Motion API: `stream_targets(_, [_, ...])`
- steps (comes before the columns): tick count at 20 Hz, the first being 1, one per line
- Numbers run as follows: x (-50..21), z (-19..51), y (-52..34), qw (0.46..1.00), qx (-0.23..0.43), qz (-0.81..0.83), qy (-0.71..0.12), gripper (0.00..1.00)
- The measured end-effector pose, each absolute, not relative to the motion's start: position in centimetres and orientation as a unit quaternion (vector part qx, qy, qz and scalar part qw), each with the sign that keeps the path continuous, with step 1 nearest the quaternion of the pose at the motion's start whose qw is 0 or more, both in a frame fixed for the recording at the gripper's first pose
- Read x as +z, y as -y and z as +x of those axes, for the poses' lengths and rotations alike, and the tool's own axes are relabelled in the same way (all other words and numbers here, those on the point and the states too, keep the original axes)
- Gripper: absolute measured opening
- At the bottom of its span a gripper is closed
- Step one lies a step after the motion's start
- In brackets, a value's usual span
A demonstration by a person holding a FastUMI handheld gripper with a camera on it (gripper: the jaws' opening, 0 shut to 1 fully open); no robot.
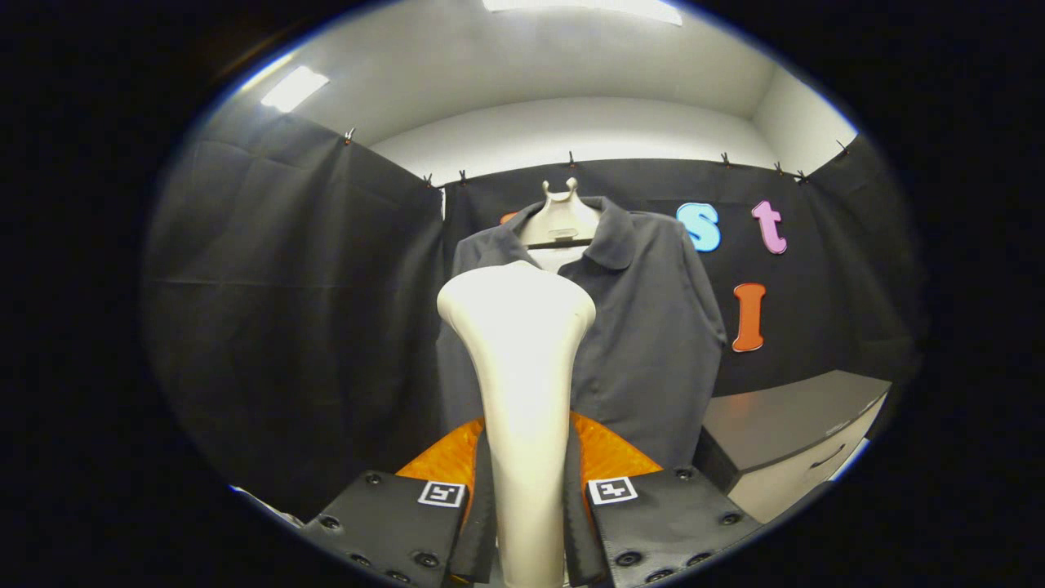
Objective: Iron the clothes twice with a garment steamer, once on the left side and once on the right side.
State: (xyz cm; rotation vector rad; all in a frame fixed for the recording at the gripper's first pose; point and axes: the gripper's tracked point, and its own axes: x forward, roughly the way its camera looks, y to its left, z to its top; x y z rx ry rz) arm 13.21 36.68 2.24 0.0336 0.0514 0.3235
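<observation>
Booth walls: black cloth (pixel 294 310) hung in panels on the left, back and right, clipped along the top edge with small clips (pixel 349 135), folds and creases visible in the left panel. Above the cloth, plain white wall (pixel 571 126) and white ceiling, with one bright light panel (pixel 294 88) upper left and a second one (pixel 584 6) straight overhead. Lower right, against the cloth: low cabinet (pixel 796 445) with a dark flat top and a light front carrying a drawer handle.
</observation>
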Motion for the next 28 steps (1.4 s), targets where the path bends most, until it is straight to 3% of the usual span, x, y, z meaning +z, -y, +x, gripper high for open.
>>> stream_targets(9, [2.2,24.1,-28.8,0.998,0.033,-0.038,-0.035,0.41])
stream_targets(12, [0.7,25.9,-27.9,0.997,0.018,-0.044,-0.053,0.41])
stream_targets(19, [-5.8,27.1,-26.7,0.993,0.002,-0.044,-0.108,0.41])
stream_targets(28, [-17.0,22.9,-26.0,0.978,0.005,-0.065,-0.198,0.41])
